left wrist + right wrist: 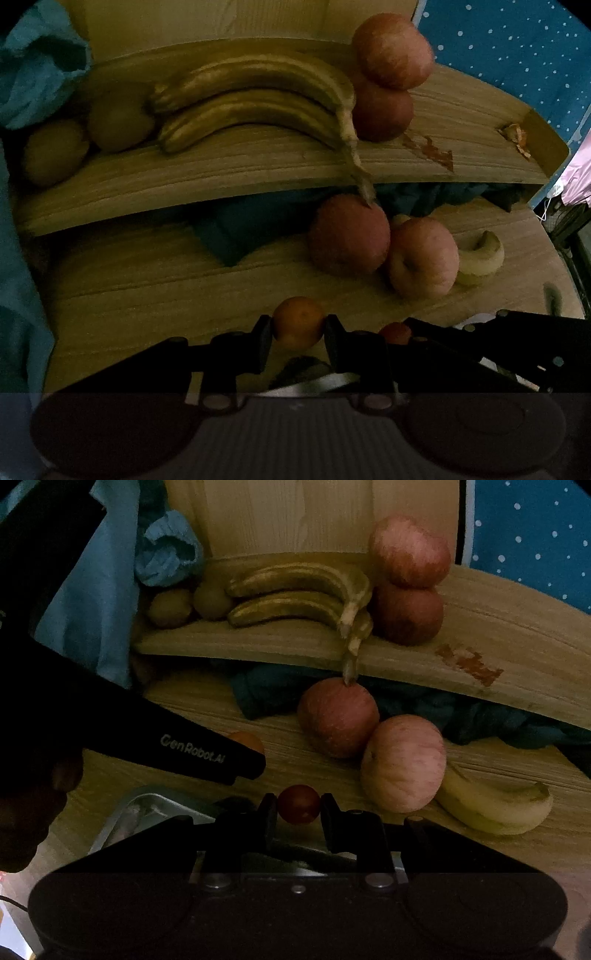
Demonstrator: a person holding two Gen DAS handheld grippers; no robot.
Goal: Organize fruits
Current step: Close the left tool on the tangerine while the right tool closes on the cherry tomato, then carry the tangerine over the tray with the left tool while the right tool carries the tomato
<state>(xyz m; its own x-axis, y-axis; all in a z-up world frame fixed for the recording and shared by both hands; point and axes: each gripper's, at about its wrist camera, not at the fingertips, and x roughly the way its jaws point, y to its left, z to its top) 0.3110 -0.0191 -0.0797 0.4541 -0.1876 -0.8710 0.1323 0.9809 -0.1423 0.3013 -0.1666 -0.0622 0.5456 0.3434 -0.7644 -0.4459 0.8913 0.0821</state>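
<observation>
Orange fruit (pixel 298 323) sits pinched in the left gripper (pixel 298 334), a small red fruit (pixel 299 804) in the right gripper (pixel 298 814), both just before the shelf (pixel 221 173). Lift each clear, set gently beside the bananas (pixel 255 103).

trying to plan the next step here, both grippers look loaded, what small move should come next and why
Probably carry the orange in the left gripper up to the upper shelf, where bananas and apples already sit. The right gripper is shut on a small red fruit, and bare board shows right of the apples.
</observation>
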